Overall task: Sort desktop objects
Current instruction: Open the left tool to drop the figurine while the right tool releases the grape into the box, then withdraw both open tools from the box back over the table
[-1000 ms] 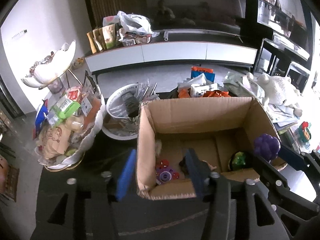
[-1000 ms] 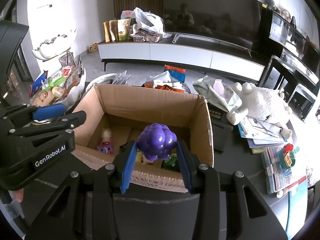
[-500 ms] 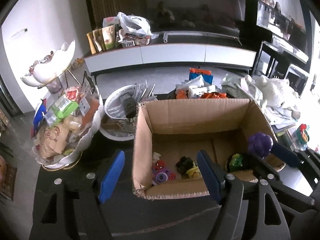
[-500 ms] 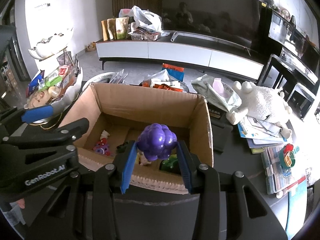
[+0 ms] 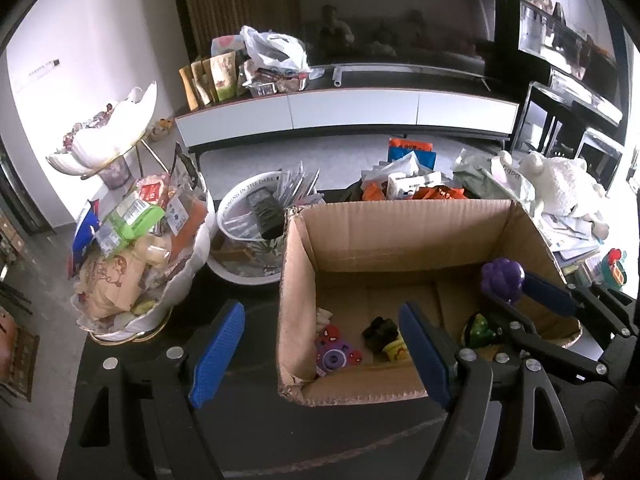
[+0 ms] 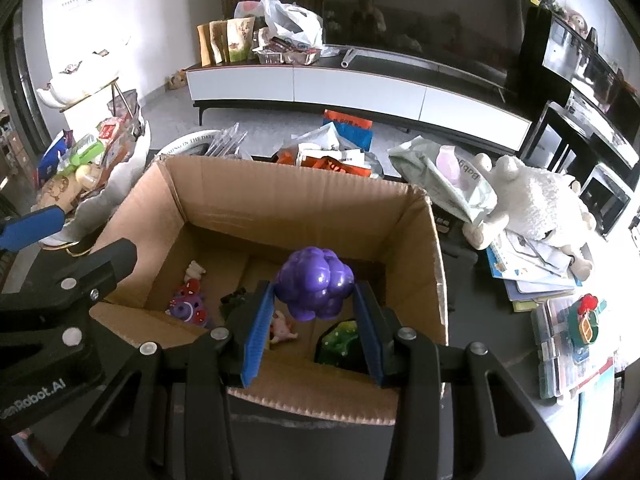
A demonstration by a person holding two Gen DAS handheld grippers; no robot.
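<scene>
Right now the right gripper [image 6: 314, 322] has its blue-padded fingers [image 6: 256, 340] clenched on a bumpy purple grape-cluster toy [image 6: 314, 284], holding it above the open top of a brown cardboard box [image 6: 304, 208] that sits on the dark tabletop [image 5: 260, 420]. Seen from the left wrist view, the same purple toy [image 5: 503, 278] hangs over the box's right side. The left gripper [image 5: 320, 356] has nothing between its blue pads [image 5: 218, 354]; its jaws are opening, and they straddle the near left corner of the box without pressing on it. Down on the box floor lie a purple and red flower-shaped spinner toy [image 5: 336, 354], a small black toy [image 5: 380, 330], a yellow-based figure [image 5: 396, 350] just beside it, and a green lumpy toy [image 6: 342, 340] toward the right. A white plush sheep [image 6: 532, 204] rests on papers right of the box.
</scene>
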